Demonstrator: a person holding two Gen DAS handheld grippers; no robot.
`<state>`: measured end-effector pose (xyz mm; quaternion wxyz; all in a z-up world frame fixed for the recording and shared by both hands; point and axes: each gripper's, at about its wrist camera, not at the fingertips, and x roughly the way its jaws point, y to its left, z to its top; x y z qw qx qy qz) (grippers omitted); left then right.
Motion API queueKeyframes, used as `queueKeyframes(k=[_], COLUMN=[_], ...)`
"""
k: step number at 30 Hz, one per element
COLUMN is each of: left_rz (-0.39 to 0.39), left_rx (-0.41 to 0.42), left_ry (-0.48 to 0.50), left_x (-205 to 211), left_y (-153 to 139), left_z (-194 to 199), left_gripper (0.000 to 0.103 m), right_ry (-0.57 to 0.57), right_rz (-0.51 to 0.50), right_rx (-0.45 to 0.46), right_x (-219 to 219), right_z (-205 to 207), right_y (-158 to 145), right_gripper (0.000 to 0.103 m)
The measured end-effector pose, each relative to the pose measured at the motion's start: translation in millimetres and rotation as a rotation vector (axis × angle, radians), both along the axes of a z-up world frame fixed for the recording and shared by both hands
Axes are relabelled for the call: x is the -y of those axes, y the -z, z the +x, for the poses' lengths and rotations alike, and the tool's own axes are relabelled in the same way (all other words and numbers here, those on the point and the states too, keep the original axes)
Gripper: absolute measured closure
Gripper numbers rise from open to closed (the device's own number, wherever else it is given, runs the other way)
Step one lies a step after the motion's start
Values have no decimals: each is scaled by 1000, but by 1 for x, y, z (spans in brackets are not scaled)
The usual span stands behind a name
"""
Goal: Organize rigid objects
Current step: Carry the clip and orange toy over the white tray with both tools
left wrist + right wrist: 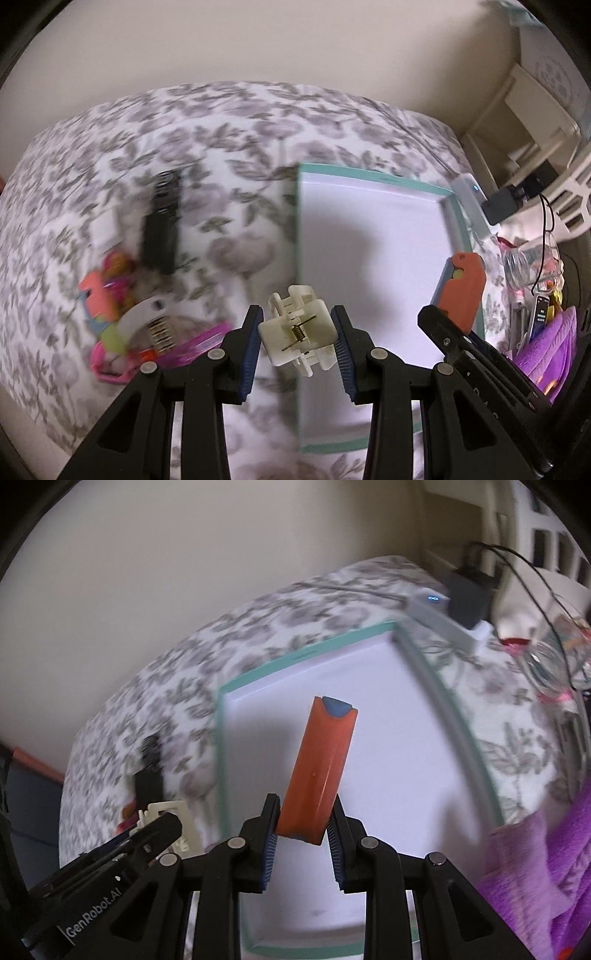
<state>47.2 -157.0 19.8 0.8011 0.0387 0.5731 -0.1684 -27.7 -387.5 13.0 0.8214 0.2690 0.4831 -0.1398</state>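
A bed (229,122) with a white cover printed in grey flowers and leaves fills most of both views, with a plain pale wall behind it. On the cover lies a broad, shallow box (373,177) with a teal rim and a bare white floor; nothing rests inside it. At the far right of the bed a purple cloth (554,856) is bunched up beside the box, and beyond the box's far corner sit a grey slab with a small lit blue mark (436,616) and a black adapter (469,594) with thin black cables trailing from it. To the left of the box, well apart from it, a black remote-like object (162,221) lies on the cover, and just nearer than it is a blurred heap of small colourful items (122,306), among them a pink piece and a white curved one. The right claw (303,830) is clamped on the lower end of an orange folding case with a blue insert (321,764), which stands tilted above the white floor of the box, off the bed. The left claw (297,332) holds a cream plastic clip with a bare metal spring (295,325) between its blue pads, raised over the left rim of the box, near its front. Each claw shows at the edge of the other's view, the two held close side by side.
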Motion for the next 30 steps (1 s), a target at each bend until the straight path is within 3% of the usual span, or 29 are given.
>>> queueKeyframes(k=[8,25,30], left_rz=[-21,2,0], left_rx=[-13,-72,-62], left_ry=[79,114,99], left_x=[40,49,44], left_y=[23,55,50], left_z=[4,2,3], left_gripper=[64,64,53], right_ry=[99,110,111], right_rz=[-5,15,0], right_rx=[-44,-171,-163], right_x=[38,40,39], right_z=[-6,-4,-3], right_y=[14,53,46], right_gripper=[76,74,74])
